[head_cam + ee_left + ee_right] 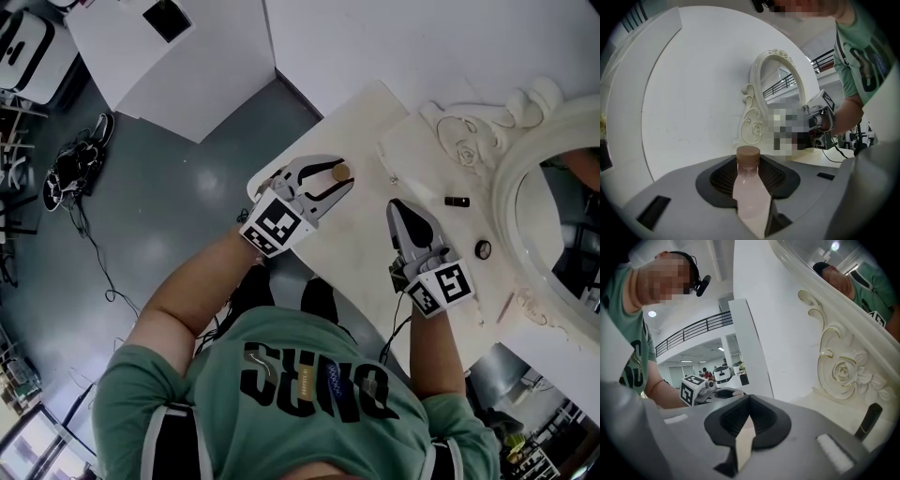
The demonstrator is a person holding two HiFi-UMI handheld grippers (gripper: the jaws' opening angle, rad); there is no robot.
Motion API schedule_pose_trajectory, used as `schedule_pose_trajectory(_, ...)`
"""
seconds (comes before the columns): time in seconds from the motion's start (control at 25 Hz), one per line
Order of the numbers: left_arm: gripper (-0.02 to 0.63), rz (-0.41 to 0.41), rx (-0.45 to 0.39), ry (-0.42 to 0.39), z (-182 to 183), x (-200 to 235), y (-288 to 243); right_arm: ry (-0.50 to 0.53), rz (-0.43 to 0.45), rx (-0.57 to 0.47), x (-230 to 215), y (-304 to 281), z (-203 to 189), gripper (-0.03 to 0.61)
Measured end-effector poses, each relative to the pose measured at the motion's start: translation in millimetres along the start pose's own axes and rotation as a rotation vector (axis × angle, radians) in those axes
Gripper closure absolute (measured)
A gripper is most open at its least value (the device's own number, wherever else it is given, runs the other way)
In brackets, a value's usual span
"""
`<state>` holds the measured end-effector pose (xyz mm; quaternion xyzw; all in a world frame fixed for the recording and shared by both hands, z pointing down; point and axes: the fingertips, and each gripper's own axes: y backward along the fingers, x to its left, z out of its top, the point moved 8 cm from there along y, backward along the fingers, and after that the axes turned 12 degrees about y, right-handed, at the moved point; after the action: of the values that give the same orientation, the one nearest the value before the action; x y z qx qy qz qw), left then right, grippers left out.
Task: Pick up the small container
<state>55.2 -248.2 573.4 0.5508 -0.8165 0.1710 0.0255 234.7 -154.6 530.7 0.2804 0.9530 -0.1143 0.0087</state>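
My left gripper (343, 176) is clamped on the small bottle (750, 187) over the table's (361, 258) far-left corner, long axis along my jaws and brown cap outward. My right gripper (398, 208), closed and empty, sits further right.

Mirror (506, 202) partly beyond the right edge

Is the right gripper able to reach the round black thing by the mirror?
Probably yes. The round black thing lies bare on the table close beside the right gripper, nothing between them. Its jaws are shut, so they must open first.
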Motion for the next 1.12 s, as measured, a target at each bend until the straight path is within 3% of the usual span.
schedule_pose_trajectory(1.12,0.472,0.012,-0.037,0.006,145.3,-22.2,64.4,0.079,0.014,-0.095,11.9,5.2,118.4,0.568)
